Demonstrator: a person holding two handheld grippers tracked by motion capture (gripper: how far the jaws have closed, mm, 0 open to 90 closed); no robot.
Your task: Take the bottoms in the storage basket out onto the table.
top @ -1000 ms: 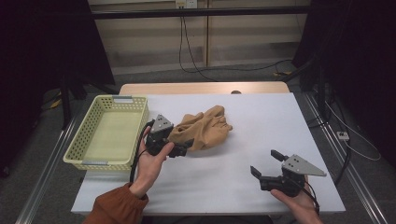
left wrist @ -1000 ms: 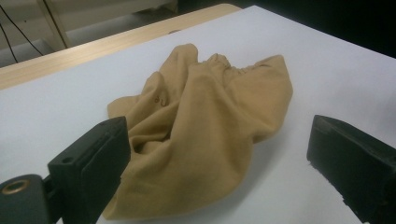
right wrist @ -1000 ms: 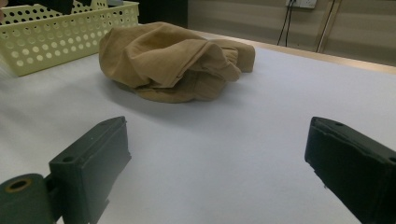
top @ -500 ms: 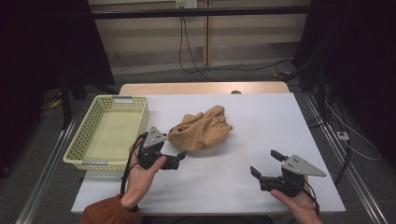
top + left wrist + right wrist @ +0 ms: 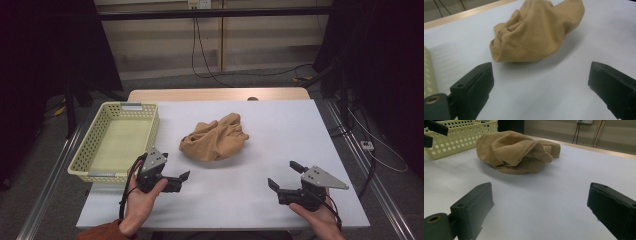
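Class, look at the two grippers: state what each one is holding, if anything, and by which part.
Nothing is held. The left gripper and right gripper are both open and empty; the tan cloth lies bunched on the table, untouched.

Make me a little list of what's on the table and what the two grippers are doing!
cloth: tan cloth, crumpled in a heap mid-table, touching neither gripper
basket: yellow basket at the table's left, nothing seen inside
left gripper: left gripper, jaws open, holding nothing, near the basket's front corner
right gripper: right gripper, jaws open, holding nothing, at the front right
table: white table
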